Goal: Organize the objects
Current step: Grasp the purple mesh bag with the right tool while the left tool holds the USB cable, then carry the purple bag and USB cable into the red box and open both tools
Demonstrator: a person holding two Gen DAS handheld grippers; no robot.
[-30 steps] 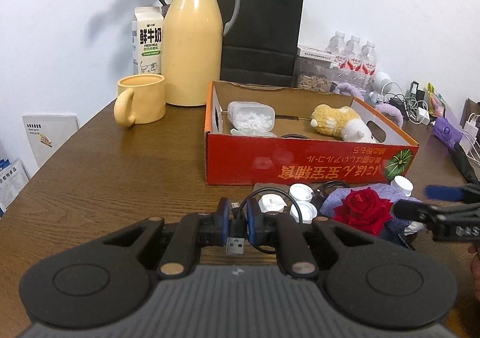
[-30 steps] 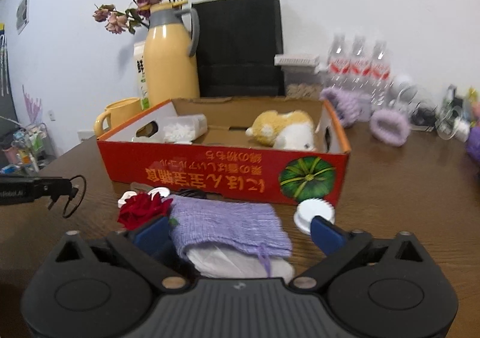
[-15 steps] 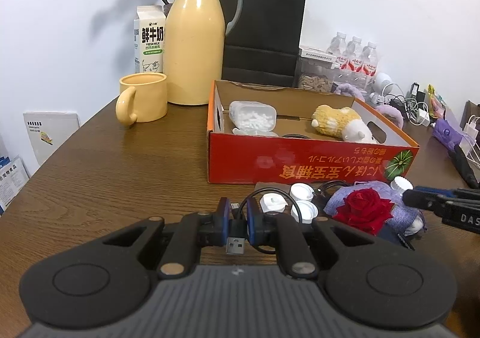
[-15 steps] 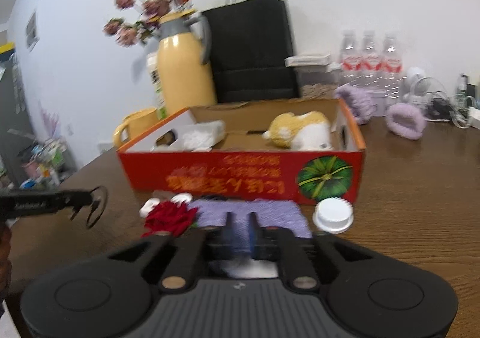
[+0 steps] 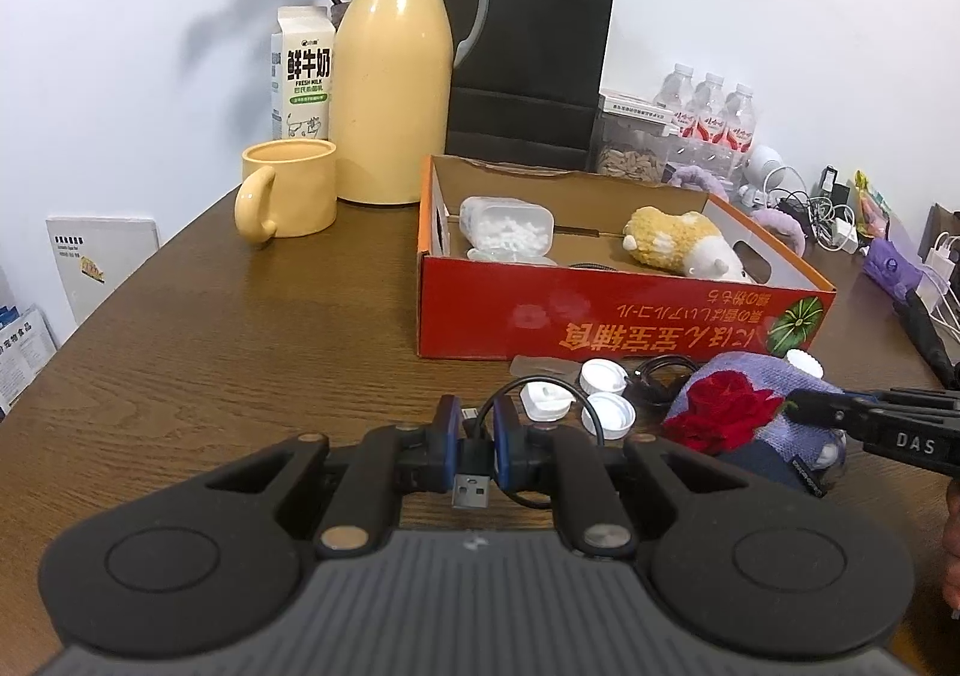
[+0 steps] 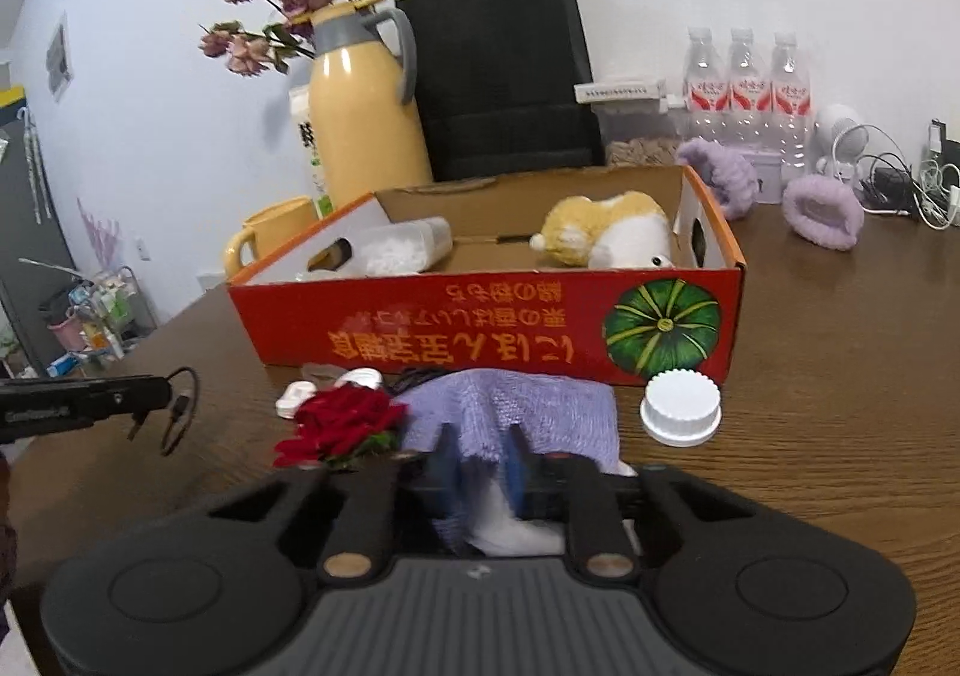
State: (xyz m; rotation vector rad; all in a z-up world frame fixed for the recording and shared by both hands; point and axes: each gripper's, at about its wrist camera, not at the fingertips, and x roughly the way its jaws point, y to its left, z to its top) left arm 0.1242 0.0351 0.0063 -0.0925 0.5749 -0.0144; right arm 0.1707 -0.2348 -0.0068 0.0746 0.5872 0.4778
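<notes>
My left gripper [image 5: 477,433] is shut on a black USB cable [image 5: 474,487] and holds it above the table; it also shows at the left of the right wrist view [image 6: 150,397]. My right gripper [image 6: 477,451] is shut on a purple knitted pouch [image 6: 528,412] lifted off the table, with a red rose [image 6: 345,421] against its left side. The red cardboard box [image 6: 480,328] behind holds a plush hamster [image 6: 606,232] and a clear container of white pieces [image 6: 402,247]. White caps [image 5: 600,394] lie in front of the box.
A white ridged lid [image 6: 681,406] lies right of the pouch. A yellow mug [image 5: 288,193], yellow thermos [image 5: 393,94], milk carton [image 5: 303,70] and black bag [image 5: 528,58] stand behind the box. Water bottles [image 6: 750,88], purple fluffy bands [image 6: 822,211] and cables [image 5: 822,214] crowd the back right.
My right gripper has closed on the purple pouch and lifted it, the rose moving with it. My left gripper has stayed shut on the cable, almost still.
</notes>
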